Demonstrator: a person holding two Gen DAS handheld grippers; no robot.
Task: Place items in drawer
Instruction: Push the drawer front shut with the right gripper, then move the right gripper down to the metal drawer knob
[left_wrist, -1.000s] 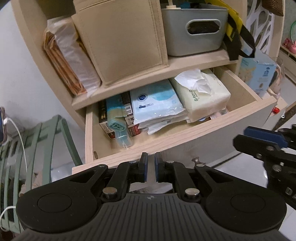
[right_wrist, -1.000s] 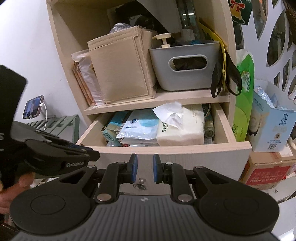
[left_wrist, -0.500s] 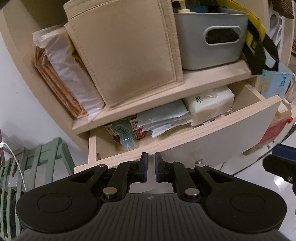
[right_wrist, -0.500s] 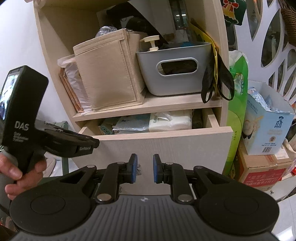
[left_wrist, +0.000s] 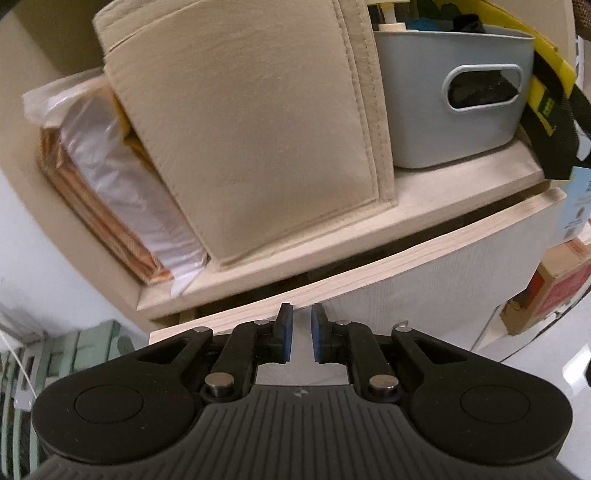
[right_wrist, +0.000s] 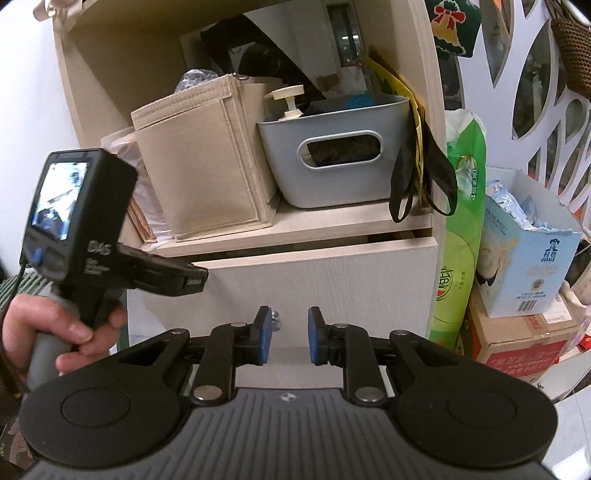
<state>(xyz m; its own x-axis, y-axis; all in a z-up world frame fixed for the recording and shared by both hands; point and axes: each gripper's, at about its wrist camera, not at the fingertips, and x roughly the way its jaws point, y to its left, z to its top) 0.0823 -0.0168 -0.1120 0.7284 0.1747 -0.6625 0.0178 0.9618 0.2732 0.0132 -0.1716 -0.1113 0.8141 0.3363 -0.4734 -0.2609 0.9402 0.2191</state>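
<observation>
Drawer (right_wrist: 317, 280) nearly shut, left tongs (left_wrist: 300, 334) and right tongs (right_wrist: 285, 334) empty, both opening; next, push front flush.

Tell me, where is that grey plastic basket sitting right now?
The grey basket sits on the shelf above the drawer, right of the beige fabric organiser.

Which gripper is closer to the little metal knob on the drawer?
Right. The right gripper has the knob just beyond its left blue finger, jaws opening, nothing between them. The left gripper is at the drawer front's top left edge, away from the knob.
</observation>
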